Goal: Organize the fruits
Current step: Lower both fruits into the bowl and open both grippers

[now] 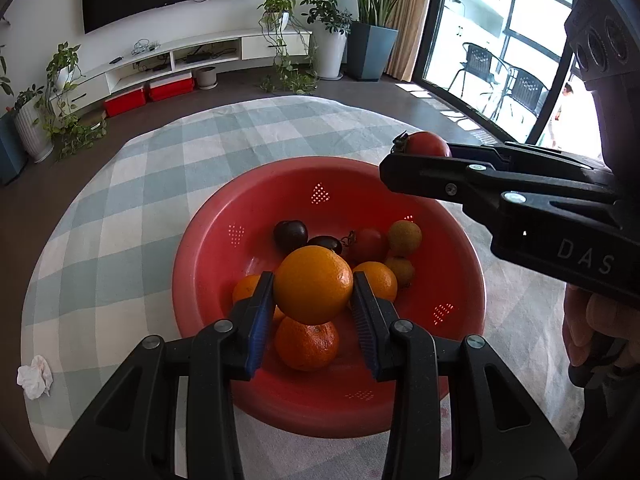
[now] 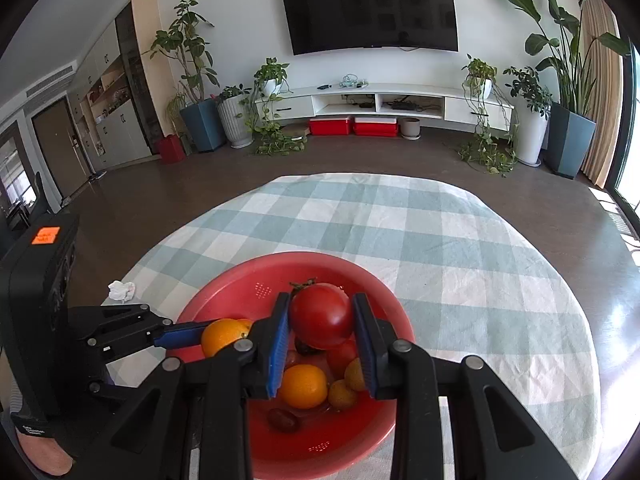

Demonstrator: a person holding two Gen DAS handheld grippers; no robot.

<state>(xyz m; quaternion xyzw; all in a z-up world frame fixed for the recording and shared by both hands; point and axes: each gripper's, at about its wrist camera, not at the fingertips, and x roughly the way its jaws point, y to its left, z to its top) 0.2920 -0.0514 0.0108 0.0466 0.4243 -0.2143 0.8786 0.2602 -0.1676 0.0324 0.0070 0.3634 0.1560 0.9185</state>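
A red colander bowl (image 1: 212,240) sits on the checked tablecloth and holds several fruits: oranges, dark plums, small tomatoes and yellow-green fruits. My left gripper (image 1: 313,292) is shut on a large orange (image 1: 313,285) and holds it above the fruits in the bowl. My right gripper (image 2: 321,320) is shut on a red tomato (image 2: 321,316) with a green stem, above the bowl (image 2: 224,308). In the left wrist view the right gripper (image 1: 404,160) reaches in from the right over the bowl's far rim with the tomato (image 1: 426,145). The left gripper (image 2: 192,334) with the orange (image 2: 222,336) shows at the left in the right wrist view.
A crumpled white tissue (image 1: 35,376) lies on the cloth left of the bowl; it also shows in the right wrist view (image 2: 121,290). The round table's edge (image 2: 552,248) curves around. Beyond are dark floor, a TV console and potted plants.
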